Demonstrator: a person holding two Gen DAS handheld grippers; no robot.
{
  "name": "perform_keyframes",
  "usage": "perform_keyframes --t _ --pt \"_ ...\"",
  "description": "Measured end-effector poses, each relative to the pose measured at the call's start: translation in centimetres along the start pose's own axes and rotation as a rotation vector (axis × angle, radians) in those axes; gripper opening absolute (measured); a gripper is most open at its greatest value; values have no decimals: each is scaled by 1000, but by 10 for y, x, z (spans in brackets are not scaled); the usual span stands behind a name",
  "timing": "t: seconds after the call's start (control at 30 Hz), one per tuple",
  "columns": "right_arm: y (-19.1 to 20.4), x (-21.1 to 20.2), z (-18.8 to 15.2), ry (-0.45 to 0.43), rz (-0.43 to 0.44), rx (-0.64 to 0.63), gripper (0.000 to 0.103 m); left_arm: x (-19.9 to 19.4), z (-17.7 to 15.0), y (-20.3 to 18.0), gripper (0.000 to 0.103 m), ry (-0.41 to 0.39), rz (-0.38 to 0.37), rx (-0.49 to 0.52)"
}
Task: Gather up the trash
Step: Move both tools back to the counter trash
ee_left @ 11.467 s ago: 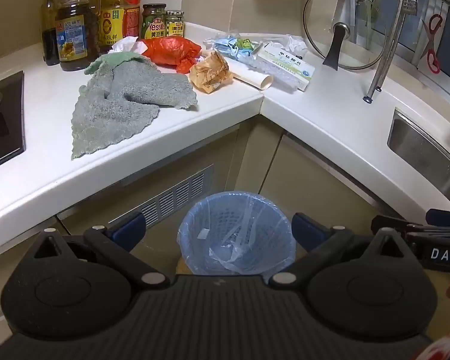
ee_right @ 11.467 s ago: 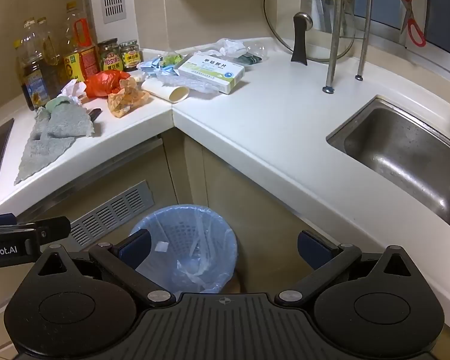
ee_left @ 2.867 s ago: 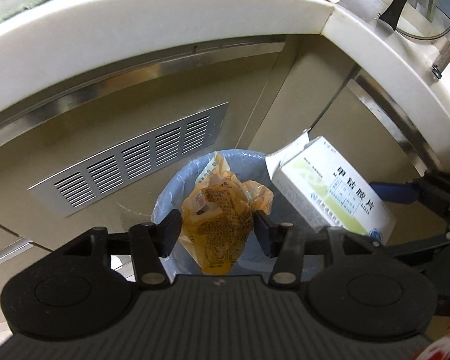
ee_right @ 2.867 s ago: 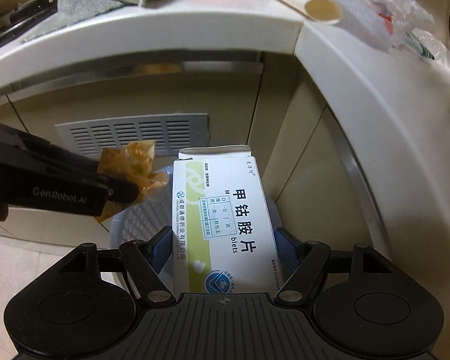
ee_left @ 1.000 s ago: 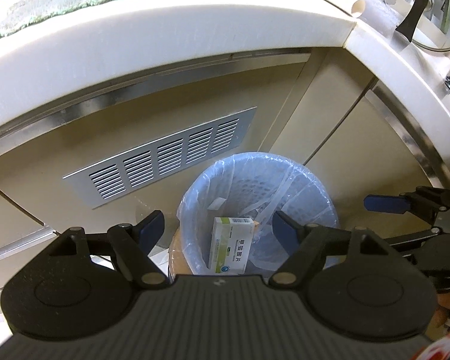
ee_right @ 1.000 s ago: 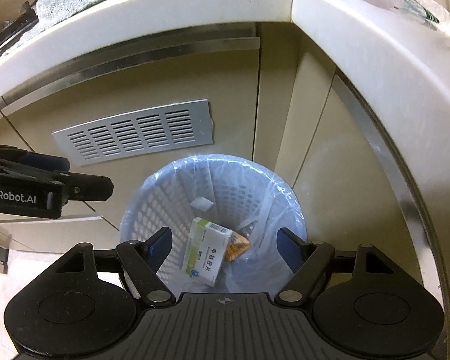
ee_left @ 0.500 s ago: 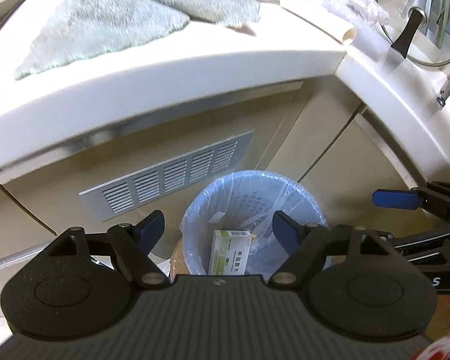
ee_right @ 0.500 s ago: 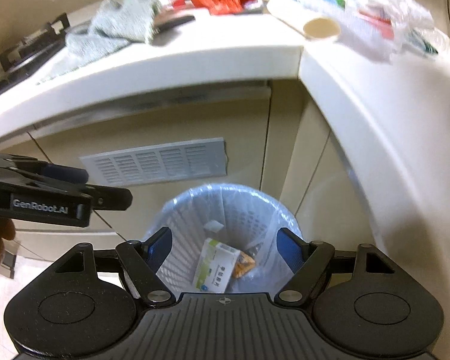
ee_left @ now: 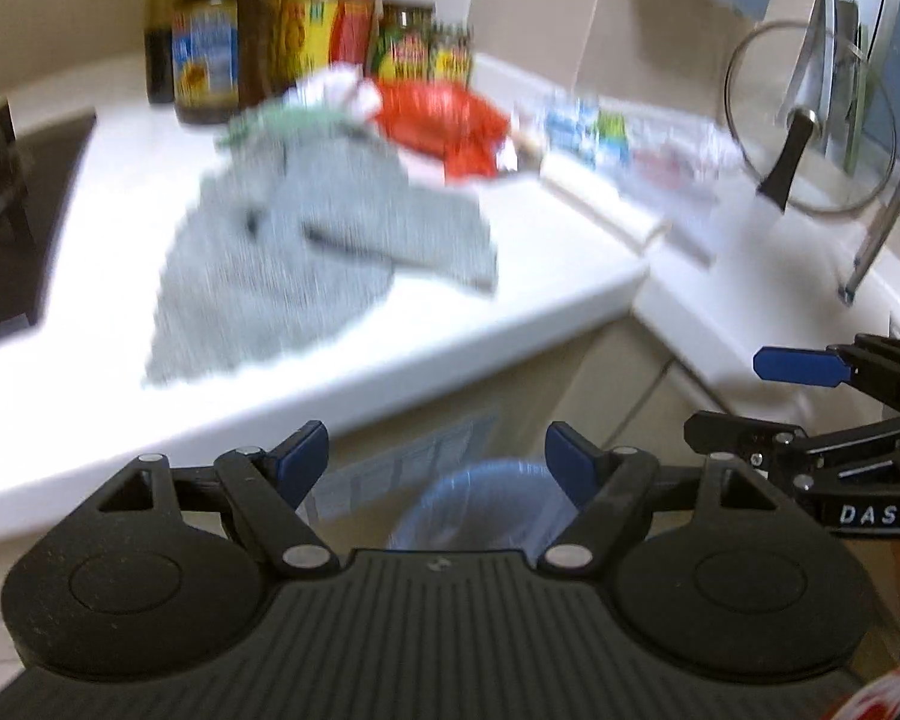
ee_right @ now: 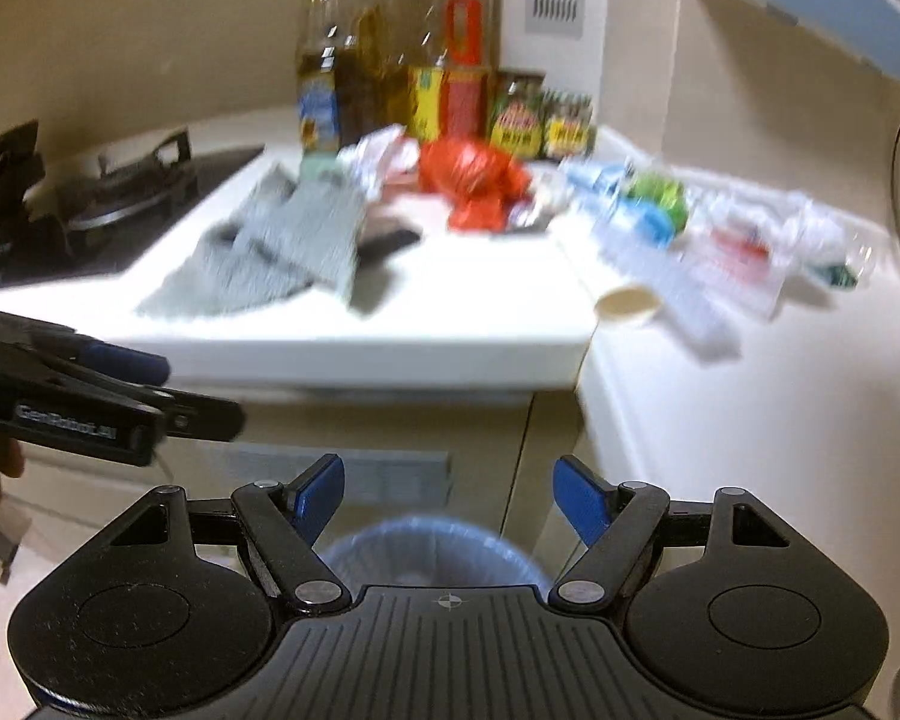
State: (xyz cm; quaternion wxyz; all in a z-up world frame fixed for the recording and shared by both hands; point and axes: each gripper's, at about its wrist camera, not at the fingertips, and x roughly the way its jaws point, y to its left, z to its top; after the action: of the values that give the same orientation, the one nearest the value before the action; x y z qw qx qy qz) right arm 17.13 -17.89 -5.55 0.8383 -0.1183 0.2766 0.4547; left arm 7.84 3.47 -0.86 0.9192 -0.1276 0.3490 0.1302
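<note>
Counter's front edge [ee_right: 354,354] looks free for me to come in over, but that grey cloth [ee_left: 306,264] hogs the left part. Red bag [ee_right: 474,180], paper tube [ee_right: 627,303] and plastic wrappers [ee_right: 732,252] crowd the corner, bottles [ee_right: 384,78] wall off the back.

left gripper [ee_left: 438,468]: black body, ribbed pattern, blue finger pads
right gripper [ee_right: 449,501]: black, blue pads, white lettering on its side
bin [ee_right: 432,552] below the claws: pale blue mesh, clear liner
cloth [ee_left: 306,258] ahead-left: grey-green, nubbly
bag [ee_right: 474,180] beyond it: red-orange
counter [ee_left: 510,324]: white
wrappers [ee_right: 648,210] ahead-right: blue, green, clear
tube [ee_right: 627,303]: cream
jars [ee_right: 537,117] at the back: yellow-red-green labels
</note>
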Motion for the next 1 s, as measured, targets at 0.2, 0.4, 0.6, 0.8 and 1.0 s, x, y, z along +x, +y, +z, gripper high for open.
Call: perform_keyframes --t 0.2,0.4,0.6,0.8,1.0 --pt "-33 3 30 -63 -45 25 77 -5 39 -6 81 -91 20 -7" --pt "-77 13 56 -97 -76 58 77 7 69 -20 81 -129 6 1" --pt "-115 44 78 -74 -82 61 77 36 94 -43 81 -127 -19 7" --pt "-141 74 83 -12 -27 41 76 65 108 -59 81 -95 -20 -1" --pt "-161 77 83 6 49 90 16 87 119 -74 81 -72 -26 0"
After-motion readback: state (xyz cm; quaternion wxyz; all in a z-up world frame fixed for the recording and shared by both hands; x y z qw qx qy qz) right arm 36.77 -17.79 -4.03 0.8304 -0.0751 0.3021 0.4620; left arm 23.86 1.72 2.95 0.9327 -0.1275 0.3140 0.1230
